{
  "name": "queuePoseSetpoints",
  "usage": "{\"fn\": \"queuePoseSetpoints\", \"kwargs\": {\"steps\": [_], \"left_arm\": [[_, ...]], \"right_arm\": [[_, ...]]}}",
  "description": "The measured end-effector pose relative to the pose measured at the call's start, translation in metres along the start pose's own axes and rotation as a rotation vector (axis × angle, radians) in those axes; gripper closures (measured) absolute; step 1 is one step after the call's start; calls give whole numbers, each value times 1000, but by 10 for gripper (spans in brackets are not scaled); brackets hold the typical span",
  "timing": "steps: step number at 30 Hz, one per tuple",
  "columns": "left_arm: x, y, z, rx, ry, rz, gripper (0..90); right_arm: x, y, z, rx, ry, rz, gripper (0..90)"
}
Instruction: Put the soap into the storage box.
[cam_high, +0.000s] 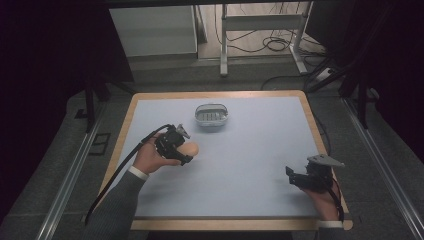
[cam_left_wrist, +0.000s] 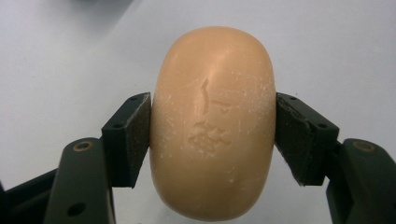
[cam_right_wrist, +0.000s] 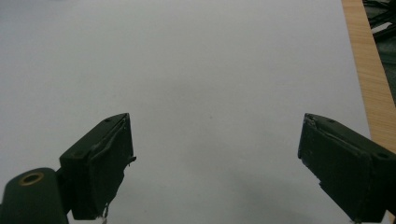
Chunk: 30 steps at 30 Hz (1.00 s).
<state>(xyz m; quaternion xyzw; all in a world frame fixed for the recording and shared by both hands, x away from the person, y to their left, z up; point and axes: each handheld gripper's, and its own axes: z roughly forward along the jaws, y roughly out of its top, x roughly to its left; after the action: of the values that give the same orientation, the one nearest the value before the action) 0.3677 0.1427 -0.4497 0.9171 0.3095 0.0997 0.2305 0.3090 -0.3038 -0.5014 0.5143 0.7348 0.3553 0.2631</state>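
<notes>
The left gripper (cam_left_wrist: 212, 135) has its fingers (cam_left_wrist: 128, 137) clamped on a soap (cam_left_wrist: 212, 126), one pad on each long flank, about at the bar's middle. In the high view the soap (cam_high: 190, 149) is held at the left gripper (cam_high: 186, 152) over the left half of the tabletop (cam_high: 260, 165), a little short of the dish (cam_high: 212, 116) that stands near the far edge.

The soap is a rounded, peach-coloured oval with a stamped mark on its face and pale powdery flecks, so it looks dry. It is likely stiff and fairly dense for its size: it should not give under the pads, but hard pressure could dent or mark it. The real concern is shape. Every side curves away, so a grip off the widest part could squeeze the bar out forward or backward. The present hold, across the widest girth with the pads flat against the flanks, seems the soundest place. Dry soap should offer fair friction; wet, it would be slick.

The right gripper (cam_high: 305, 181) rests near the tabletop's right edge, well apart from the soap, with its fingers (cam_right_wrist: 100, 161) spread wide and nothing between them.
</notes>
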Motion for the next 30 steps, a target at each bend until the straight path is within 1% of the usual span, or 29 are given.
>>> {"fn": "queuePoseSetpoints", "kwargs": {"steps": [3, 5, 6, 7, 9, 18, 27, 30], "left_arm": [[1, 2, -2, -4, 1, 8, 323], [3, 3, -3, -9, 0, 5, 323], [3, 2, -2, -17, 0, -4, 323], [4, 2, -2, -9, 4, 2, 323], [4, 2, -2, -6, 2, 1, 323], [10, 3, -4, -18, 7, -12, 324], [12, 11, -8, -29, 20, -3, 324], [13, 13, -8, -37, 16, -2, 324]], "right_arm": [[0, 0, 0, 2, -1, 0, 102], [0, 0, 0, 3, -2, -1, 101], [-1, 0, 0, 2, -2, 0, 101], [-1, 0, 0, 2, -2, 1, 101], [-1, 0, 0, -1, -4, 2, 101], [-1, 0, 0, 3, -4, 1, 101], [-1, 0, 0, 5, -3, -2, 101], [-2, 0, 0, 5, -3, -2, 101]]}}
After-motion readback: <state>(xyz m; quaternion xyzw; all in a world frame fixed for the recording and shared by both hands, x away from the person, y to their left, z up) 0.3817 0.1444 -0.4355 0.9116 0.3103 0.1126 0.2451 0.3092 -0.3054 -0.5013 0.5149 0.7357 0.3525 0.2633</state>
